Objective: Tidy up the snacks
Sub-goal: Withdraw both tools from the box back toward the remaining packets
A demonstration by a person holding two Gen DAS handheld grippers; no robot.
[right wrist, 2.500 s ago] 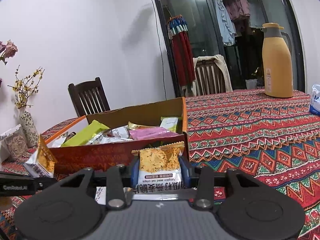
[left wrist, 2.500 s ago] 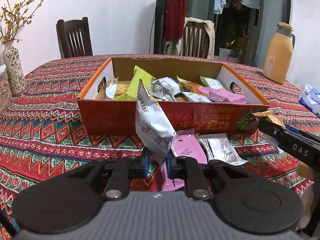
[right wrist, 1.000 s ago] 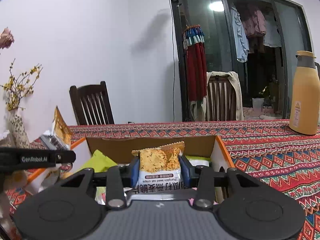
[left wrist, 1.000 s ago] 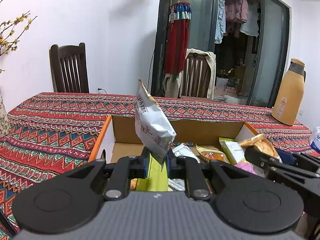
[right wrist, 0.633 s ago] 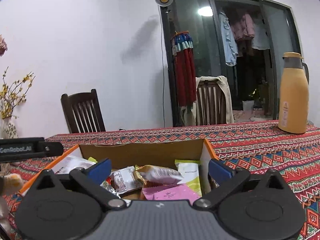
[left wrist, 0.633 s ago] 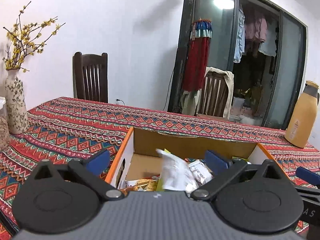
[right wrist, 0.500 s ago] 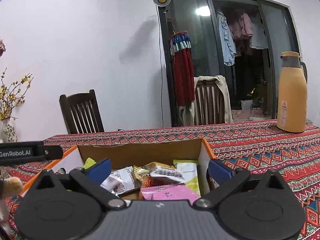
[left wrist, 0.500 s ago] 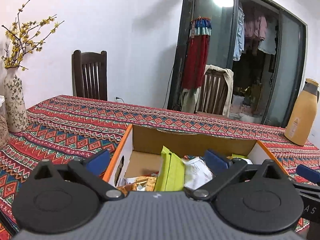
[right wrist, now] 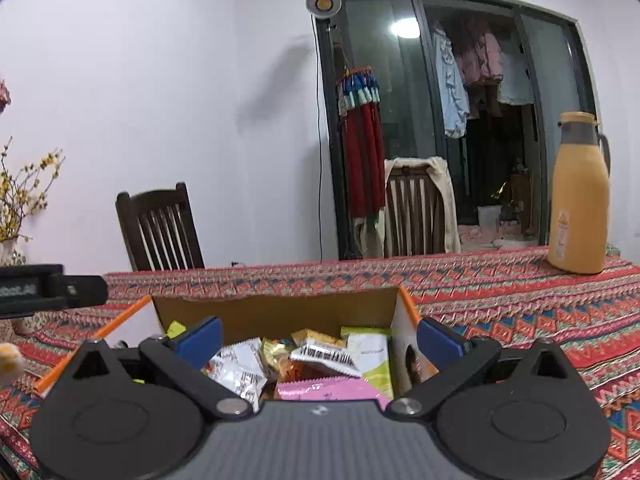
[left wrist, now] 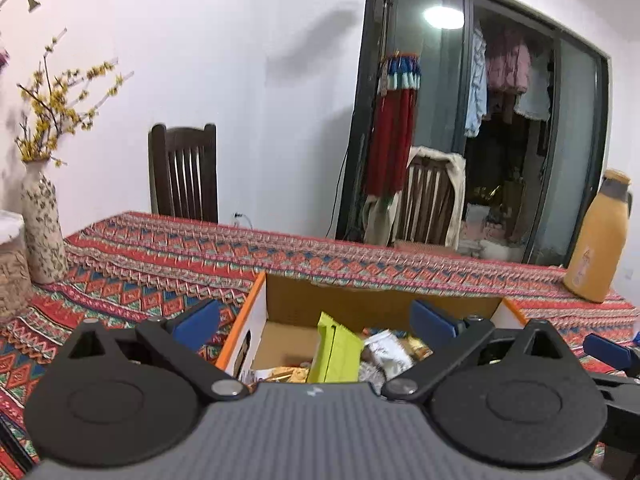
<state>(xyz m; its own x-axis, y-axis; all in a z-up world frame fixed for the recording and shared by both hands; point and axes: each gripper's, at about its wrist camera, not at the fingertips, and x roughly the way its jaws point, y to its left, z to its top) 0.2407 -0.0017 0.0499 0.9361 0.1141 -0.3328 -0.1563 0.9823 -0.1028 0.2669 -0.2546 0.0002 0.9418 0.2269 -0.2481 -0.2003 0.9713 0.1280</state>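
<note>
An orange-rimmed cardboard box (left wrist: 256, 304) (right wrist: 280, 308) sits on the patterned tablecloth just below both grippers. Inside lie several snack packets: a green pouch (left wrist: 334, 350), a white foil packet (left wrist: 386, 346) (right wrist: 240, 368), a pink packet (right wrist: 332, 390), a barcoded packet (right wrist: 326, 356) and a pale green one (right wrist: 370, 356). My left gripper (left wrist: 316, 322) hangs over the box with its blue pads spread wide and nothing between them. My right gripper (right wrist: 318, 338) is likewise open and empty above the box's right half. The left tool's black arm (right wrist: 52, 288) shows at the right view's left edge.
A yellow thermos jug (right wrist: 580, 196) (left wrist: 596, 240) stands at the table's far right. A patterned vase with yellow blossom twigs (left wrist: 40, 232) stands at the left. Two wooden chairs (left wrist: 184, 172) (right wrist: 416, 208) are behind the table, before a glass door.
Both grippers let go of their packets, the grey-white one on the left and the cracker pack on the right, which dropped into the box. The jaws now stand wide. The left gripper has risen slightly.
</note>
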